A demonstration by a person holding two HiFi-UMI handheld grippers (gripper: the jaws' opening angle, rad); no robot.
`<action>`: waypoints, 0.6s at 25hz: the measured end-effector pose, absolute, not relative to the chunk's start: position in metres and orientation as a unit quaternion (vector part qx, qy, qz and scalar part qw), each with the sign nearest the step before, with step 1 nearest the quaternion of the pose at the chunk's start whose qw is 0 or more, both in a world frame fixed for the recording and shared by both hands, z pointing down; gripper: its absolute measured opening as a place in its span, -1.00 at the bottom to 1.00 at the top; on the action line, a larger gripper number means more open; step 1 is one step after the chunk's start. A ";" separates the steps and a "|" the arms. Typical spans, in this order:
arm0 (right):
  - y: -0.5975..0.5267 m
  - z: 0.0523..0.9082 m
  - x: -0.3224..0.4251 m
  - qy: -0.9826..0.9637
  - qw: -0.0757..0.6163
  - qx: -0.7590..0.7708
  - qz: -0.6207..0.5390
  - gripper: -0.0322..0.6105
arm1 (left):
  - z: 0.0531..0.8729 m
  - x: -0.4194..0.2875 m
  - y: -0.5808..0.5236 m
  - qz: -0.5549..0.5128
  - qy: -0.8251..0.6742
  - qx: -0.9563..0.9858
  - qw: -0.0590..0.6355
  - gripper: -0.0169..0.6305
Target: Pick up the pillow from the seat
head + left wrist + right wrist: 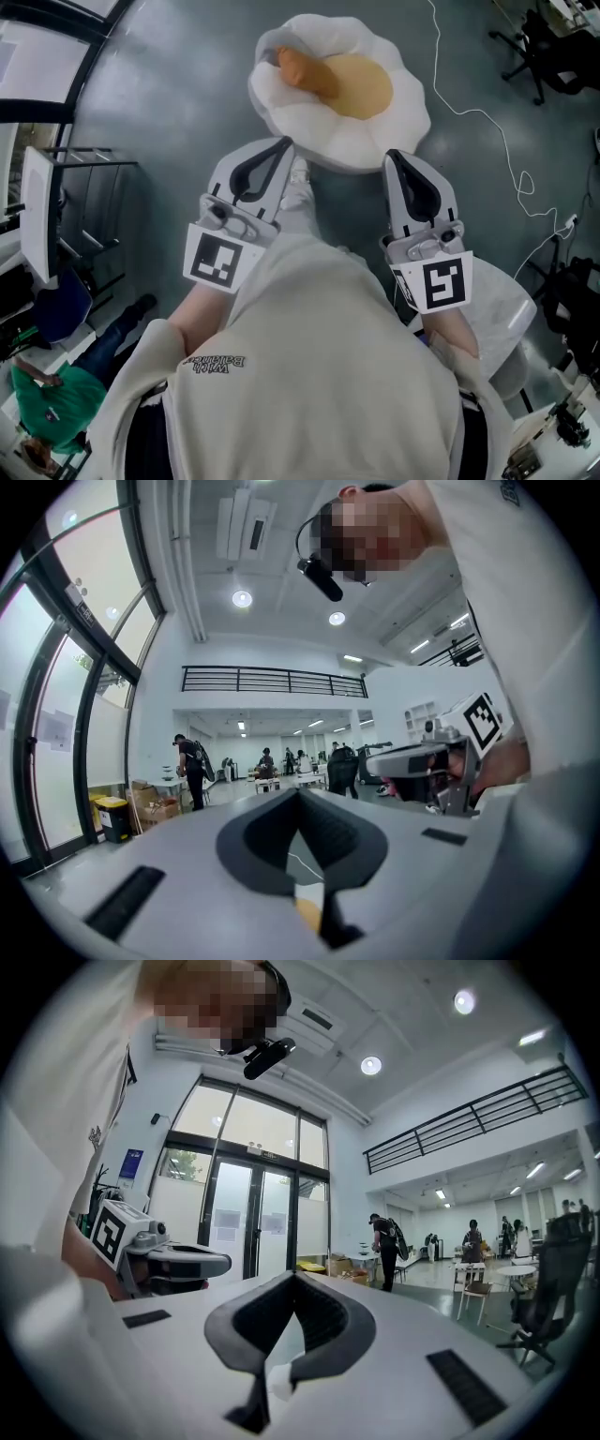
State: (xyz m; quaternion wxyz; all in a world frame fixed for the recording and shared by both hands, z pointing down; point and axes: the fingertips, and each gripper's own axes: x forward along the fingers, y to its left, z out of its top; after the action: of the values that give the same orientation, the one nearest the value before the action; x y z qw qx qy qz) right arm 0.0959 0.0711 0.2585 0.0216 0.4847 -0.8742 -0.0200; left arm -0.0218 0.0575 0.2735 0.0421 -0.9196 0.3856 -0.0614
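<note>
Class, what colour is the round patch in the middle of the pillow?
The patch is orange-yellow on the white pillow; the head view shows it best.

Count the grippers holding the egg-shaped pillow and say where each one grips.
2. The left gripper is shut on the pillow's edge nearest the person, at the head view's left. The right gripper is shut on that same edge at the right. No other gripper is visible.

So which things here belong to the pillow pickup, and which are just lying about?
Job: pillow, left hand-held gripper, right hand-held gripper, white seat.
Lying about: floor cable, black office chair, metal rack.
</note>
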 end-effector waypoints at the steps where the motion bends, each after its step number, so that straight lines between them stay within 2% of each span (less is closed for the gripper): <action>1: 0.062 0.258 0.094 -0.874 0.023 0.486 -0.019 -0.87 | 0.273 -0.024 0.049 -0.059 0.385 -0.920 0.039 -0.92; 15: -0.059 0.238 0.030 -0.868 0.035 0.494 -0.026 -0.87 | 0.263 -0.078 -0.069 -0.049 0.373 -0.926 0.037 -0.92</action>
State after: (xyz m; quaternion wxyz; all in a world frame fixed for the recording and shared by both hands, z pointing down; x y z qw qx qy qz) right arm 0.0304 -0.0589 0.2378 0.0350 0.4944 -0.8681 -0.0257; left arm -0.0780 -0.0690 0.2633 0.0372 -0.9258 0.3729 -0.0486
